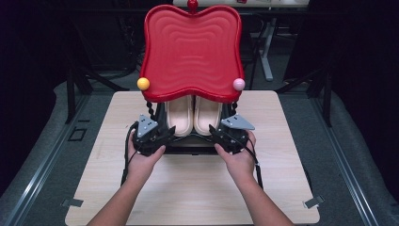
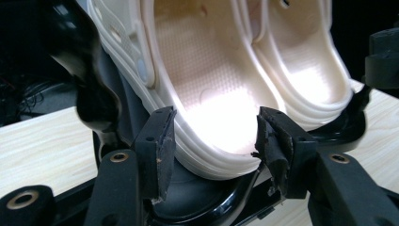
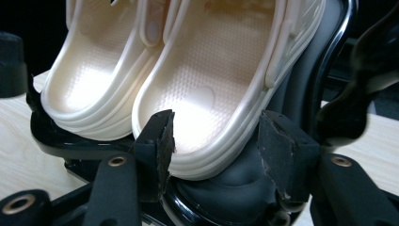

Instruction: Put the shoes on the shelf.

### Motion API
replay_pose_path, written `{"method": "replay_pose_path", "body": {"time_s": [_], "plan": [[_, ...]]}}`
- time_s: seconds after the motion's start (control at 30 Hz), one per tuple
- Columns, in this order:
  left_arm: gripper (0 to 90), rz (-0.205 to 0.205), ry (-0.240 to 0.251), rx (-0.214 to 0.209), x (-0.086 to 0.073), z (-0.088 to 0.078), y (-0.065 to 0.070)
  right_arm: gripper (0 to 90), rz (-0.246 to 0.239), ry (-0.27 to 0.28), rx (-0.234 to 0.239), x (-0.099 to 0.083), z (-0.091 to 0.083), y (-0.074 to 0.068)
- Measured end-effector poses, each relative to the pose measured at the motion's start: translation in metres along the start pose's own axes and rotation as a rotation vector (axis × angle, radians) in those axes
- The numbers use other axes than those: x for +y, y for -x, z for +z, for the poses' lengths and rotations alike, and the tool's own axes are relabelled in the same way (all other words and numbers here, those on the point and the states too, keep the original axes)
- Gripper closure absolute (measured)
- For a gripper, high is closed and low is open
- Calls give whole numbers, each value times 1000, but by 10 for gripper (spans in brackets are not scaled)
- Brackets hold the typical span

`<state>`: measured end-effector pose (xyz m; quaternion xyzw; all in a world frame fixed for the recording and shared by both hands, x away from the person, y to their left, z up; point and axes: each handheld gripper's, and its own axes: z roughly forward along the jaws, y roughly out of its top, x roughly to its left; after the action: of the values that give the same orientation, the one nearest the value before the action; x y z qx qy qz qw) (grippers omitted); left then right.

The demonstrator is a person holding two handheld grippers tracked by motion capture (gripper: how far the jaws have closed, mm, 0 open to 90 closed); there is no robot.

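Note:
A pair of cream clogs stands heel-first toward me on a glossy black rack point(image 1: 190, 148): the left clog point(image 1: 179, 115) and the right clog point(image 1: 207, 114). My left gripper point(image 1: 165, 133) is at the left clog's heel and my right gripper point(image 1: 215, 132) at the right clog's heel. In the left gripper view the left gripper point(image 2: 214, 136) is open, its jaws astride the heel of the left clog point(image 2: 211, 94), not pressing on it. In the right gripper view the right gripper point(image 3: 214, 136) is open around the right clog point(image 3: 216, 75), its right pad point(image 3: 277, 146) standing off the heel.
A wavy red top point(image 1: 192, 52) overhangs the clogs' toes, with a yellow ball point(image 1: 143, 84) and a pink ball point(image 1: 239, 84) at its front corners. The rack stands on a light wooden table point(image 1: 188, 188). Dark floor and table legs lie beyond.

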<state>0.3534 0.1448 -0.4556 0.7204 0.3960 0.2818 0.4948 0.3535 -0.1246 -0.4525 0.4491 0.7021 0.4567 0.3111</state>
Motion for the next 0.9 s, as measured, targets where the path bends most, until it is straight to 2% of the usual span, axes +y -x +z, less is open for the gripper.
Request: {"method": "replay_pose_path", "body": {"time_s": [0.2, 0.33, 0.47, 0.57, 0.73, 0.9], "plan": [[477, 45, 4, -5, -1, -16, 3, 454, -63, 14, 2, 2, -15, -2], [477, 71, 7, -7, -3, -27, 3, 459, -96, -10, 15, 1, -26, -2], [477, 81, 3, -16, -8, -36, 2, 456, -112, -24, 29, -5, -38, 2], [477, 94, -27, -22, -15, -42, 0, 448, -119, -32, 43, -10, -45, 5], [461, 79, -33, -17, -26, -54, -5, 420, -127, -28, 36, -21, -61, 10], [444, 62, -51, -4, -45, -67, -12, 406, -133, -44, 19, -43, -78, 23]]}}
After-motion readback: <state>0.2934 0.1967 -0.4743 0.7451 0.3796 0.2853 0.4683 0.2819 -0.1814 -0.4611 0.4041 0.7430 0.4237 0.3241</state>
